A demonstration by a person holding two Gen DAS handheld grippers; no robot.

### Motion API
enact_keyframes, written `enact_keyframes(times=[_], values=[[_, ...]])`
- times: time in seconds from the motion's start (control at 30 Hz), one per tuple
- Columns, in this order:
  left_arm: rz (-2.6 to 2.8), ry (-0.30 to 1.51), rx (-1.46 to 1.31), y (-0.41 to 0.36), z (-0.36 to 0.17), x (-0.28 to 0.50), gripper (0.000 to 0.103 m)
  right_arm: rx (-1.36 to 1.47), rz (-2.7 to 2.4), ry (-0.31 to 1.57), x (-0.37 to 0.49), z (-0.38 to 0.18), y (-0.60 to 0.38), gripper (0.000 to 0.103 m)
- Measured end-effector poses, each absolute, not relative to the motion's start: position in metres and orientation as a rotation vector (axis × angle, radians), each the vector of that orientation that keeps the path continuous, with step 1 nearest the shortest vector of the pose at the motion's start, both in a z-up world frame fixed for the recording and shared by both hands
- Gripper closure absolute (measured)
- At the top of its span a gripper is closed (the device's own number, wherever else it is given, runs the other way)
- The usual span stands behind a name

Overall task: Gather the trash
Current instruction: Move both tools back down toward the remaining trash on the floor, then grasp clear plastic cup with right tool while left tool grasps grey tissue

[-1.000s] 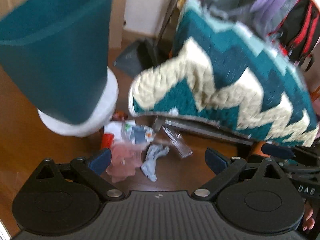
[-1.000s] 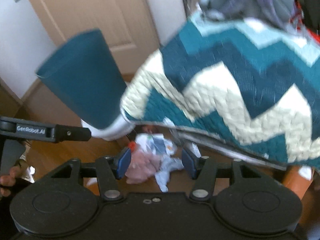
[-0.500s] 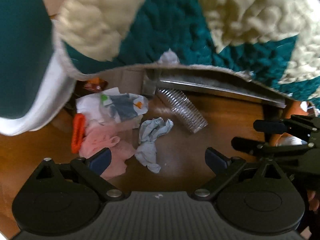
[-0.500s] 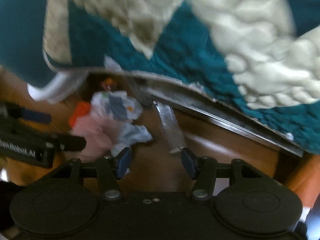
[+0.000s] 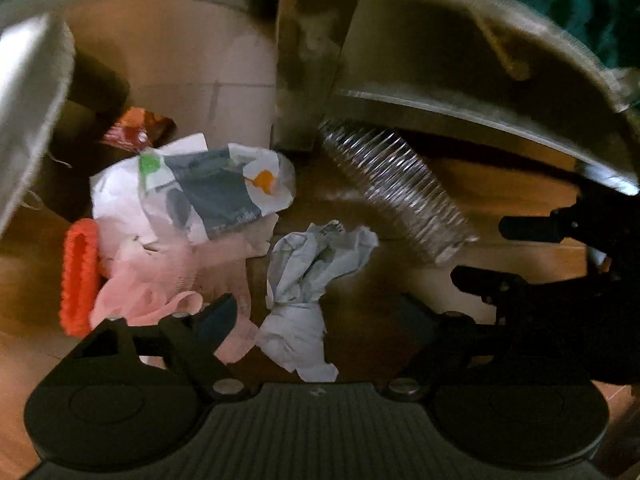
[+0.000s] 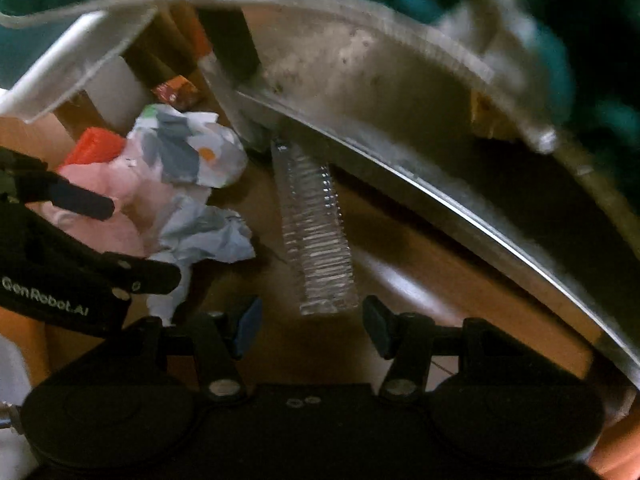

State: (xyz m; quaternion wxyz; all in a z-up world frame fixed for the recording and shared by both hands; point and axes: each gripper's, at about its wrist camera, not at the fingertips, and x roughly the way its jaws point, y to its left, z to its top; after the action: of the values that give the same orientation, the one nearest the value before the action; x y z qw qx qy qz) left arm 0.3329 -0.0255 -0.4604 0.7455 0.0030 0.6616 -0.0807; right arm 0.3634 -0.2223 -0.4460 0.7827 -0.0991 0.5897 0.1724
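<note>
**Two claws low over a litter pile under a bed edge**

In the left wrist view, the trash lies on the wooden floor (image 5: 500,184) in the left and centre of the frame. Farthest left is a ribbed orange piece (image 5: 78,276), bright and stiff-looking. Next to it a soft pink wad (image 5: 156,280) lies touching a crumpled white printed wrapper (image 5: 208,192), glossy and creased. Centre frame is a twisted pale-blue paper wad (image 5: 308,280), matte and sharply folded. To the right of it lies a clear ribbed plastic bottle (image 5: 396,192), a ridged cylinder on its side, one end near a grey metal rail (image 5: 460,112) that runs under a teal quilt (image 5: 600,8).

The left claw (image 5: 320,320) is spread with its jaws closing; the blue wad's lower end sits between them, but the pads do not seem to press it yet. In the right wrist view the right claw (image 6: 310,326) is spread and empty, with the bottle's near end just above the gap.

Risks, as I judge them: the blue paper is light and springy, so a shallow pinch could catch only a fold and drop it. The left pad overlaps the pink wad and may drag it along. The bottle's smooth ridged wall could roll or squirt away from the pads toward the rail. The two claws work close together and could collide.
</note>
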Motion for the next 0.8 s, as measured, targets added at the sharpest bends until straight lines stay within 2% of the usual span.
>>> enact_keyframes(times=[0.1,0.23,0.37,0.5,0.57,0.63,0.7,0.77,0.8], values=[[-0.168,1.453,0.014,-0.025,-0.477,0.337,0.020,-0.216,0.369,1.277,0.369,-0.462,-0.224,0.048],[-0.177,1.480,0.014,-0.026,-0.496,0.341,0.041,-0.233,0.379,1.281,0.375,-0.476,-0.220,0.048],[-0.187,1.485,0.033,-0.029,-0.506,0.344,0.044,-0.272,0.384,1.287,0.380,-0.488,-0.215,0.049],[-0.197,1.505,0.038,-0.032,-0.513,0.348,0.066,-0.270,0.379,1.292,0.384,-0.497,-0.213,0.051],[-0.200,1.514,0.028,-0.033,-0.516,0.346,0.070,-0.279,0.379,1.284,0.384,-0.497,-0.211,0.053],[-0.207,1.516,0.027,-0.034,-0.516,0.345,0.075,-0.287,0.377,1.286,0.383,-0.495,-0.211,0.065],[-0.213,1.525,0.035,-0.035,-0.517,0.344,0.077,-0.301,0.369,1.287,0.381,-0.494,-0.210,0.068],[-0.220,1.530,0.031,-0.035,-0.515,0.343,0.079,-0.299,0.372,1.290,0.379,-0.491,-0.209,0.076],[-0.219,1.529,0.033,-0.036,-0.513,0.342,0.079,-0.299,0.375,1.291,0.378,-0.489,-0.207,0.095]])
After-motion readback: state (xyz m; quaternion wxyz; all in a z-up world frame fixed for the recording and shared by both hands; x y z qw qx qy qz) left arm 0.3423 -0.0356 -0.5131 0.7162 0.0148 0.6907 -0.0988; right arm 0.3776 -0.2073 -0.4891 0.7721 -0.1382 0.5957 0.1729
